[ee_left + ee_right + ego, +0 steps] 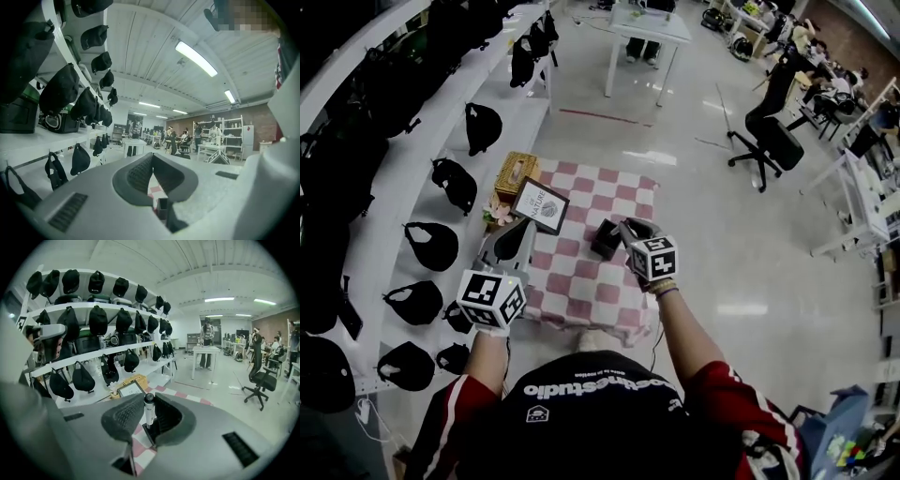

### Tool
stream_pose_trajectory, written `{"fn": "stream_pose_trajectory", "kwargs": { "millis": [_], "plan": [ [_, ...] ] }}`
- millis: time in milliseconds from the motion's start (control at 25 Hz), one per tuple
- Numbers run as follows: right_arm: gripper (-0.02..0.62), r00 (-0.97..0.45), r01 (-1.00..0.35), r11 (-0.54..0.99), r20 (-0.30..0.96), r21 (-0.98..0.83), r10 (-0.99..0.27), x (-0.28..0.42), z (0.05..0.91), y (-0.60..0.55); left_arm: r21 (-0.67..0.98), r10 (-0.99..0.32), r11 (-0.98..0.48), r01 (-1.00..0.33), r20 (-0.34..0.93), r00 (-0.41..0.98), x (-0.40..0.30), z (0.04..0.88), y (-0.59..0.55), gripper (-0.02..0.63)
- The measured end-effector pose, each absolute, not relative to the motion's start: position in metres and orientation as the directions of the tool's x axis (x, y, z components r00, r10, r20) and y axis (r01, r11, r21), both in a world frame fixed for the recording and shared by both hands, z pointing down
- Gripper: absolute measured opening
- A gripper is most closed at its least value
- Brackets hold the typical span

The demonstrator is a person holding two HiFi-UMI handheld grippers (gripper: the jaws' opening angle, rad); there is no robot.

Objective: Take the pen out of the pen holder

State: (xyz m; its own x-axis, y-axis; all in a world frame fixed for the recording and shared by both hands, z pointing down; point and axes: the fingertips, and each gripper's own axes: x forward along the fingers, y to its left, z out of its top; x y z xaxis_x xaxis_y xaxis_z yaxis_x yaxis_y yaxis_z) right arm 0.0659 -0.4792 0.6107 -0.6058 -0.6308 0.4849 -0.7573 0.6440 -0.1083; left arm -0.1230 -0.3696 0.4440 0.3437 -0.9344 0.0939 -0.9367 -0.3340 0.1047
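Note:
In the right gripper view a slim white pen [149, 414] with a dark cap stands upright between the pads, and my right gripper [149, 401] is shut on it. Right under its lower end sits the black pen holder [151, 433]. From the head view the holder [604, 241] rests on the pink-and-white checked cloth [581, 281], with the right gripper [625, 226] just above and to its right. The pen itself does not show there. My left gripper [528, 223] hovers over the cloth's left edge, its pads meeting at the tips [152, 157] with nothing between them.
A framed sign [540, 204], a wicker box [517, 173] and small flowers [498, 213] stand at the table's back left. White shelves [525, 117] carrying several black caps run along the left. An office chair [769, 131] and a white table [647, 28] stand further off.

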Motion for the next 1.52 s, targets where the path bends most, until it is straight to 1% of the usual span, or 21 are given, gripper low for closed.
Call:
{"fn": "stream_pose_trajectory", "kwargs": {
  "millis": [360,480,640,840,1200,1520],
  "plan": [
    [0.074,-0.583,-0.796,0.598,0.387,-0.094,-0.715,0.086,0.552,-0.439,0.085,-0.912,-0.399,-0.913,0.066,0.405,-0.108,0.428,-0.353,0.006],
    [0.074,-0.574,-0.806,0.584,0.378,-0.099,-0.727,0.090,0.542,-0.420,0.046,-0.906,-0.416,-0.908,0.067,0.419,-0.104,0.426,-0.343,0.006],
    [0.074,-0.551,-0.824,0.559,0.361,-0.093,-0.752,0.097,0.525,-0.394,0.045,-0.890,-0.451,-0.891,0.049,0.453,-0.100,0.421,-0.330,0.006],
    [0.074,-0.536,-0.843,0.520,0.314,-0.142,-0.783,0.104,0.496,-0.360,0.036,-0.870,-0.491,-0.870,0.029,0.492,-0.094,0.413,-0.313,0.006],
    [0.074,-0.510,-0.860,0.498,0.263,-0.115,-0.819,0.092,0.474,-0.292,0.067,-0.847,-0.530,-0.845,0.005,0.532,-0.099,0.416,-0.282,0.006],
    [0.074,-0.507,-0.862,0.493,0.228,-0.118,-0.831,0.070,0.465,-0.253,0.073,-0.841,-0.539,-0.839,0.018,0.541,-0.115,0.421,-0.246,0.006]
  ]
}}
